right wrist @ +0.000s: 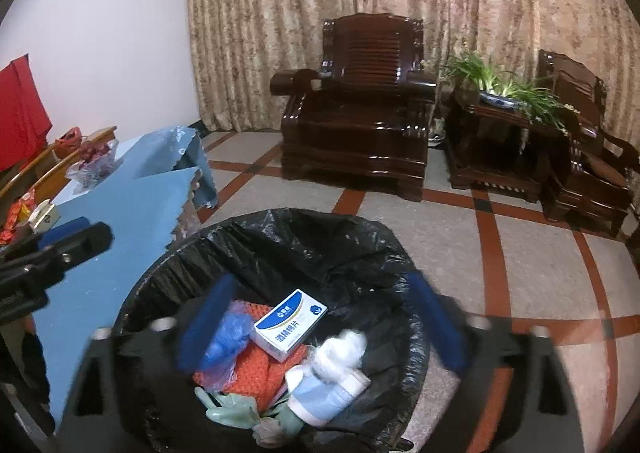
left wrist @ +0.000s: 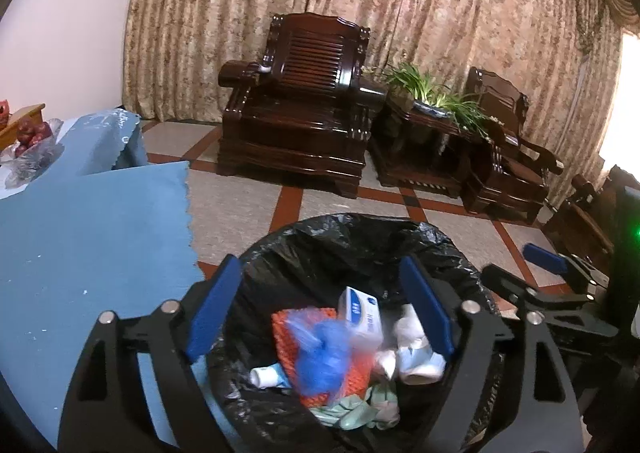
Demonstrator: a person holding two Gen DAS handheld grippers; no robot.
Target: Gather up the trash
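Both claws hang over the round bin [left wrist: 452, 249] lined with crinkly black plastic, the left gripper [left wrist: 320, 307] and right gripper [right wrist: 322, 327] each spread wide with nothing between the blue pads. The trash lies inside: a white-and-blue carton [right wrist: 291, 324], orange mesh [right wrist: 256, 367], a blue plastic glove [left wrist: 320, 353], pale green rubber gloves [left wrist: 360, 409], white wadding [right wrist: 340, 349]. The bin stands just beside the table's blue cloth [left wrist: 92, 237], by its scalloped edge

White-blue box [right wrist: 290, 325] in bin: Chinese print "酒精棉片"; small logos unreadable.

Crinkly glossy black plastic bin liner [right wrist: 304, 249]; polished dark wood armchair [right wrist: 360, 113]; matt blue tablecloth [right wrist: 132, 221]
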